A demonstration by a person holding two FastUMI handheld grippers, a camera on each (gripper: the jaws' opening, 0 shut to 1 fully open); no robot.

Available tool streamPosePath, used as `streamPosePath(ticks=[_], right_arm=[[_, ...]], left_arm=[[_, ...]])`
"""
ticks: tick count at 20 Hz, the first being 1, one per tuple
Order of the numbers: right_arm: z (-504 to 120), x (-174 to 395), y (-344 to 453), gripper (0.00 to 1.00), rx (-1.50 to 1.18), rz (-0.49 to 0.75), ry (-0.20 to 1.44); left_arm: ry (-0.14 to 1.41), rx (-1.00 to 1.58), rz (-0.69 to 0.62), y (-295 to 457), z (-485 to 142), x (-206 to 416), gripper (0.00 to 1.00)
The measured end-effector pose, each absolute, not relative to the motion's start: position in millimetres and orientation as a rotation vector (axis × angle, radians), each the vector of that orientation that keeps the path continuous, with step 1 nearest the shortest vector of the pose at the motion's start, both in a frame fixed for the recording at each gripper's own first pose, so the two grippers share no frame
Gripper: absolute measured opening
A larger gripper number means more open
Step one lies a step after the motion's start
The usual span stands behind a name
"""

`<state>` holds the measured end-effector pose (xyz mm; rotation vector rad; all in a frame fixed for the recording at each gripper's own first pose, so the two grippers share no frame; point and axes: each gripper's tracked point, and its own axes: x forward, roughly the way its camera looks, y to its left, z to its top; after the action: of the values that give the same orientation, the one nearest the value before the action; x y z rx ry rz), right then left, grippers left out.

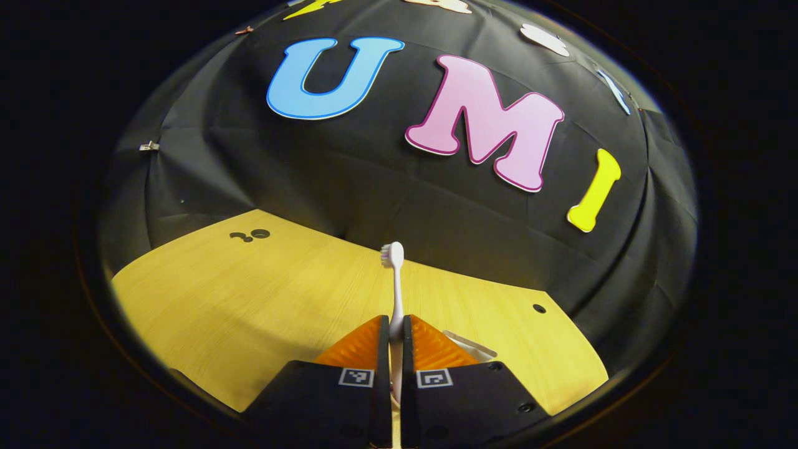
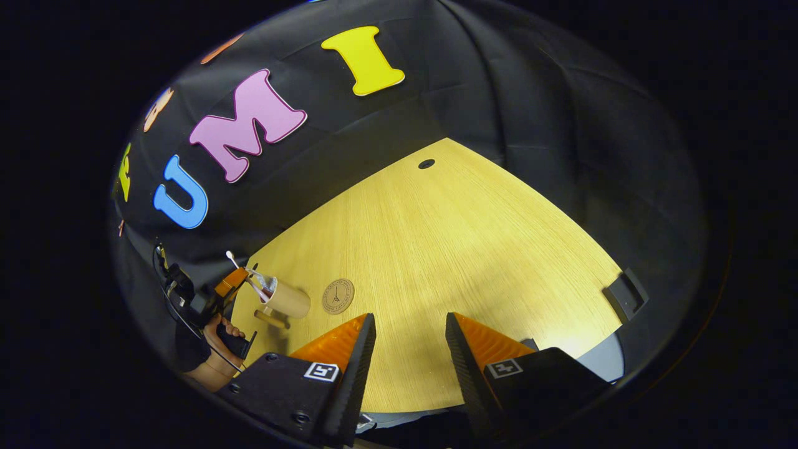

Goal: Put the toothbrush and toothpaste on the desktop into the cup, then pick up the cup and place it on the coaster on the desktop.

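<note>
Pale yellow wood grain covers the desktop [image 2: 449, 249], which runs back to the black cloth wall [image 1: 374, 181] of the booth. In the left gripper view, the left gripper [image 1: 394, 333] is clamped on the white toothbrush [image 1: 396, 293], both fingers pressing its handle, so the brush stands out between them with its bristled head uppermost against the cloth. Just right of those fingers a pale edge shows on the desktop; what it belongs to cannot be told from there. In the right gripper view, the right gripper [image 2: 408, 340] hangs over the desktop with its jaws spread wide and nothing between them. Far off at the left of that view a hand [image 2: 218, 340] holds the left gripper beside a tan cup [image 2: 288, 299] standing on the desktop, with the brush head poking up above the cup's rim. Something pale sits in the cup's mouth, too small to name for certain as the toothpaste. The round coaster [image 2: 338, 295], printed with a small tower drawing, lies flat just beside the cup, apart from it and bare.
</note>
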<state>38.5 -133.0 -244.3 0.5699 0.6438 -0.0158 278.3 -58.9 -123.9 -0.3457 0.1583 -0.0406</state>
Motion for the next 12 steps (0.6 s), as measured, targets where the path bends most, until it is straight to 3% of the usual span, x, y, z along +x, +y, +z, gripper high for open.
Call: streamPosePath(ticks=[7,10,11,12], right_arm=[[-244.1,33.2,-127.7,0.70,0.583,-0.001,0.652],[-245.0,34.3,-124.2,0.70,0.590,0.015,0.657],[-244.7,35.6,-123.3,0.70,0.593,0.018,0.655],[-244.3,36.8,-123.1,0.70,0.594,0.023,0.654]], left_arm=[[0.228,-0.304,-0.108,-70.7,-139.0,254.5,0.17],[0.315,-0.254,-0.163,-78.9,-153.3,237.5,0.39],[0.343,-0.231,-0.169,-80.0,-160.4,232.8,0.67],[0.363,-0.210,-0.181,-80.8,-163.0,226.4,0.60]])
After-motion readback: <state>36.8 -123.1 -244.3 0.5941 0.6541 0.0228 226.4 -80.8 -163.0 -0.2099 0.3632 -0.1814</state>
